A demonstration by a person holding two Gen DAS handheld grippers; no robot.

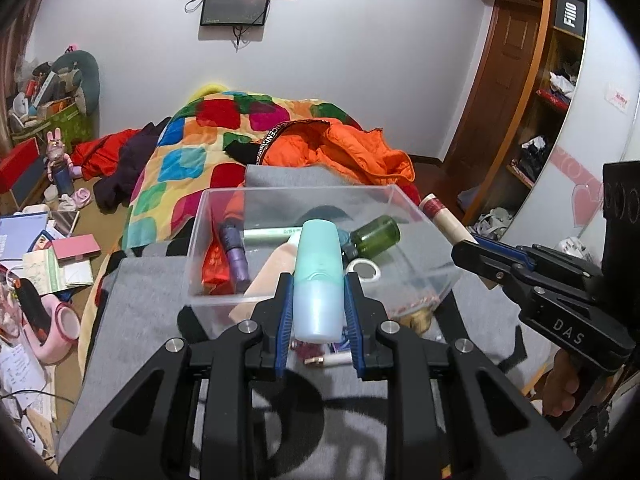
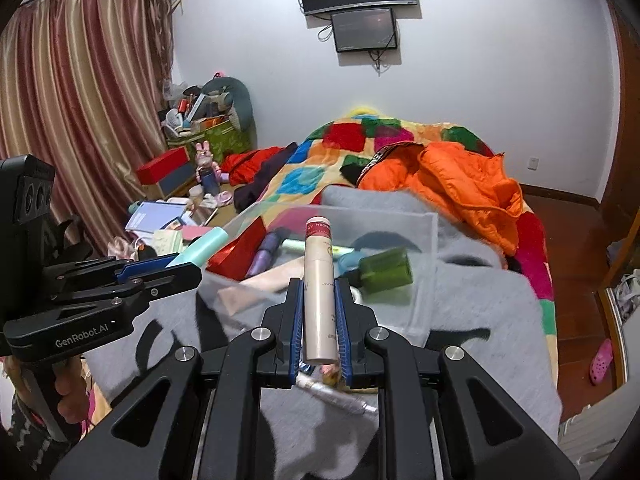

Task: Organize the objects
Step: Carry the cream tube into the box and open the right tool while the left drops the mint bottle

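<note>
My left gripper (image 1: 319, 280) is shut on a mint-green bottle (image 1: 319, 280) and holds it above the near edge of a clear plastic box (image 1: 224, 300) on a grey blanket. My right gripper (image 2: 319, 284) is shut on a beige tube with a red cap (image 2: 318, 288), held just short of the same box (image 2: 424, 304). Inside the box lie a purple bottle (image 1: 235, 254), a dark green bottle (image 1: 376, 236), a red packet (image 1: 212, 268) and a pale tube (image 1: 272, 233). Each gripper shows in the other's view, the right one (image 1: 466, 246) and the left one (image 2: 180, 270).
Small cosmetics (image 2: 332, 394) lie on the grey blanket (image 2: 480, 320) under the grippers. An orange jacket (image 1: 340, 152) and a patchwork quilt (image 1: 192, 148) lie behind the box. Clutter covers the floor at left (image 1: 40, 264). A wardrobe (image 1: 532, 120) stands at right.
</note>
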